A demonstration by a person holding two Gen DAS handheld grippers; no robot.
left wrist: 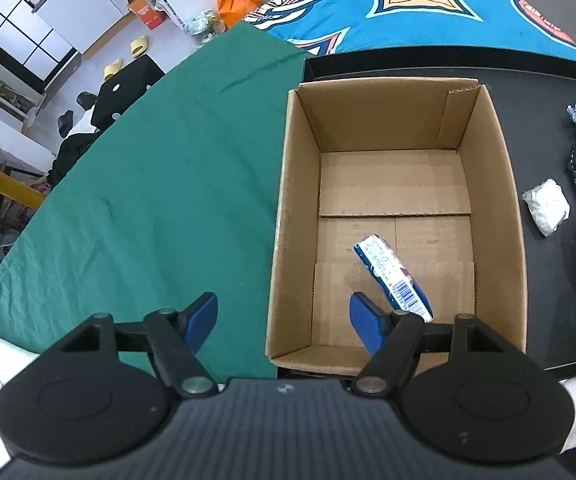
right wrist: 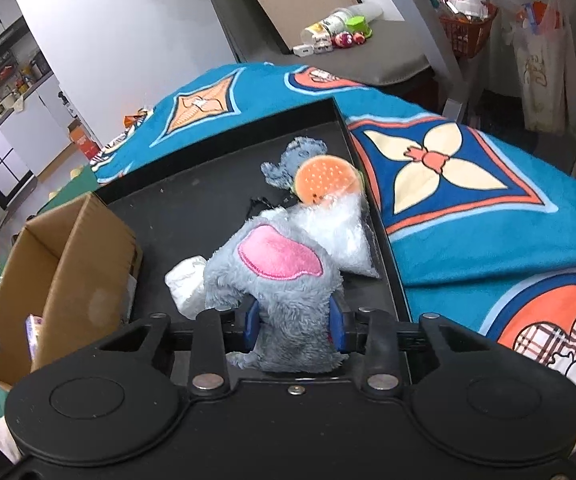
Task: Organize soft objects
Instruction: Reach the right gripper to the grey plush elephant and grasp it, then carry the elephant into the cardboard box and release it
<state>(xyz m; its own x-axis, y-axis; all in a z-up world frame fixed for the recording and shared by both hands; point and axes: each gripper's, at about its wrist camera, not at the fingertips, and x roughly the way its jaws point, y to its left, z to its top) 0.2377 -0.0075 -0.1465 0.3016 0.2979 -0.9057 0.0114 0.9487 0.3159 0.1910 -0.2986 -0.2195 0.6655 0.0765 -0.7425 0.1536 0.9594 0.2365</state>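
An open cardboard box (left wrist: 487, 152) stands on a black tray (left wrist: 559, 320). A blue and white packet (left wrist: 391, 276) lies on the box floor. My left gripper (left wrist: 284, 320) is open and empty, straddling the box's near left wall. My right gripper (right wrist: 293, 326) is shut on a grey plush toy (right wrist: 284, 280) with a pink patch, over the tray (right wrist: 192, 200). The box also shows in the right wrist view (right wrist: 76, 264), to the left. A white soft bundle (right wrist: 186, 284) lies beside the plush; it also shows in the left wrist view (left wrist: 547, 206).
A plush burger (right wrist: 325, 180), a clear plastic bag (right wrist: 339, 232) and a grey fuzzy piece (right wrist: 288, 160) lie further back on the tray. A green cloth (left wrist: 148, 180) covers the table left of the box. A blue patterned blanket (right wrist: 467, 208) lies right of the tray.
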